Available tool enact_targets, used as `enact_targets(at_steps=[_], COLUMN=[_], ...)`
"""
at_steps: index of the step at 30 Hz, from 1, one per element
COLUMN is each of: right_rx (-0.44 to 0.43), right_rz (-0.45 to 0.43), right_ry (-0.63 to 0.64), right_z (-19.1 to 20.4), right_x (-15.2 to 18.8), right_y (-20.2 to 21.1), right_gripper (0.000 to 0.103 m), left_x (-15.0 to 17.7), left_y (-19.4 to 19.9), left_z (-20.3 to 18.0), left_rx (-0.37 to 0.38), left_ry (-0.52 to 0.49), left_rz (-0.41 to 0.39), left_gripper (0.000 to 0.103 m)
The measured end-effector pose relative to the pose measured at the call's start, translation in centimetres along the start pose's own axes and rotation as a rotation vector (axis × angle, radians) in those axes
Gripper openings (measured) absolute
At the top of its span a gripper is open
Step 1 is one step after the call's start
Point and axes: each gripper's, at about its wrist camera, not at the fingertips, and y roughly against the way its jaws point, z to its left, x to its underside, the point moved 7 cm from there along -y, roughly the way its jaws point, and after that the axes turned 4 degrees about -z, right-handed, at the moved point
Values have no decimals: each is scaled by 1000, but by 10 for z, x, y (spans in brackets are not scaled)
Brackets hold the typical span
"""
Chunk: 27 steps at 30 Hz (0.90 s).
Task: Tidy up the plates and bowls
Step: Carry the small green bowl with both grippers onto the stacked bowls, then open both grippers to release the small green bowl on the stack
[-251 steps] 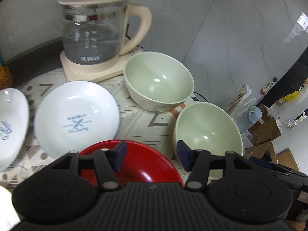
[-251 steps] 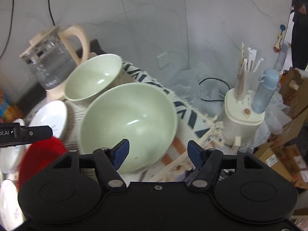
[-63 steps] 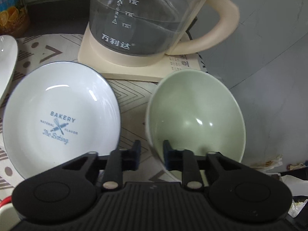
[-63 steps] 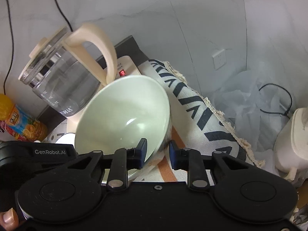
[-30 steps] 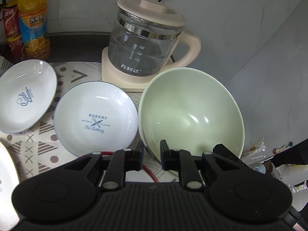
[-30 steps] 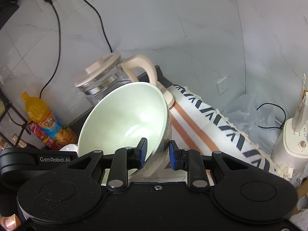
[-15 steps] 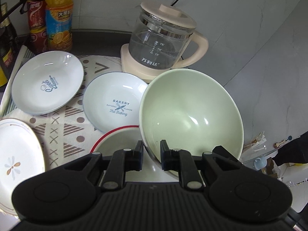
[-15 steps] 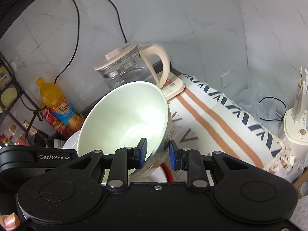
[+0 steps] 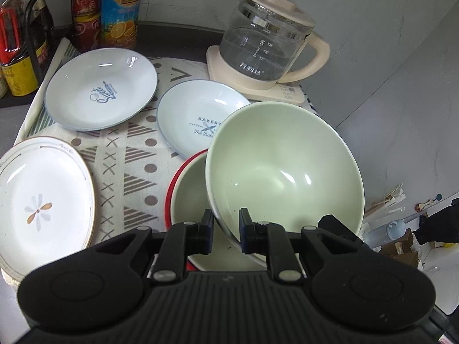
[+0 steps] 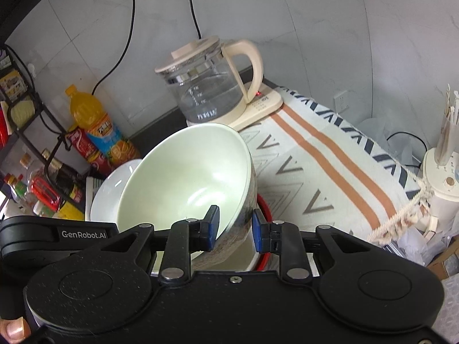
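Note:
A pale green bowl (image 9: 287,172) hangs tilted in the air, held at its rim from two sides. My left gripper (image 9: 226,218) is shut on its near wall. My right gripper (image 10: 233,218) is shut on the opposite wall of the same green bowl (image 10: 189,177). Directly under it a second green bowl (image 9: 189,200) sits nested in a red bowl (image 9: 172,189), whose red rim (image 10: 265,209) shows in the right wrist view. Two white plates with blue print (image 9: 100,89) (image 9: 195,117) and a floral plate (image 9: 40,200) lie on the patterned cloth.
A glass kettle (image 9: 266,43) on its cream base stands at the back by the wall. Drink and sauce bottles (image 9: 119,8) line the back left. The cloth (image 10: 330,172) runs to the table's right edge, with a white appliance (image 10: 441,177) beyond it.
Both grippers took hold of the green bowl beside the kettle, lifted it and carried it back over the red bowl. The other green bowl now sits inside the red bowl.

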Motion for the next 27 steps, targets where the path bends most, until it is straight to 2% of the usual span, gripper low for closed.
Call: enact_targets(at_steps=[9,19,20,21,22,23,24,25,27], right_rx=[4,-4,-5,1,8,6,6,13,19], right_rz=[55,68,63,59,58,49,41,38,39], right_ry=[-20,-24,-24,-21,-21,-22,-22,-24,-42], right_z=[-1,-1,-1,-1,0,0,-1,-2,-5], right_x=[19,22,22,22,22,21,22,22,24], right_y=[-3,-9,-8,-6,-6,-4,-2,-1,1], right_gripper=[25,28,29,33,45,52,53,53,57], left_x=[20,20,19,18,17,16,16,15,15], left_y=[-3,-8,-7,-7,-6,-6,-5,-5,-3], left_z=[12,13,13,13,13,14,15,16,19], left_rx=[-27,-35,-39,-43,-53,-68,-83,-94,-96], left_ry=[0,-40,-48,-56,-63,-71,-78,-82,-83], left_rz=[54,74,71,66,61,56,51,47,44], left_gripper=[18,23,25,33,46,52,61,66,68])
